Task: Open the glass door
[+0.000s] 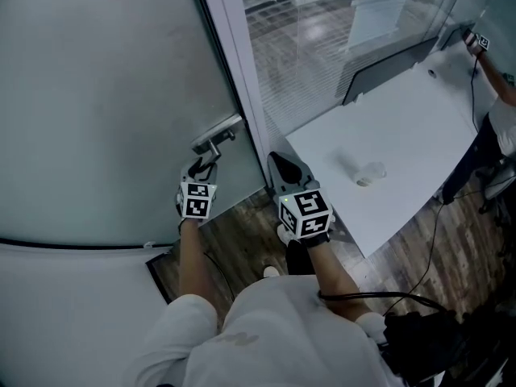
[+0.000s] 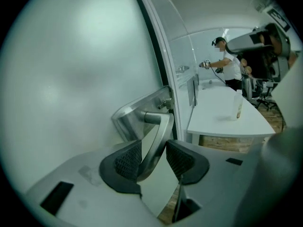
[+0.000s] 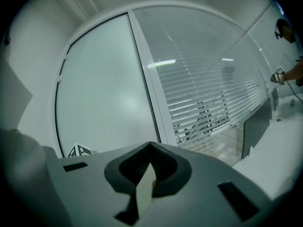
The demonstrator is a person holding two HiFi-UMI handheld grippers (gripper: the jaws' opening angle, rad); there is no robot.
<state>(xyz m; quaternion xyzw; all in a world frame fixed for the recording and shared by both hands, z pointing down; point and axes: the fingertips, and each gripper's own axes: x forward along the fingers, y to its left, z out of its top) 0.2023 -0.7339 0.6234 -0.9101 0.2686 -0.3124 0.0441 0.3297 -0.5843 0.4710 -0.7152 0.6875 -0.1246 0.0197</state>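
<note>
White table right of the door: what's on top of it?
A clear container stands near the middle of the table, and a dark monitor stands along its far edge. The monitor hides the strip of tabletop behind it.

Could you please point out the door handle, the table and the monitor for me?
handle [image 2: 158, 136], left gripper view, on the middle of its metal lever.
table [image 1: 403, 147], head view, on a bare part of its white top.
monitor [image 1: 385, 71], head view, on the middle of its dark panel.
</note>
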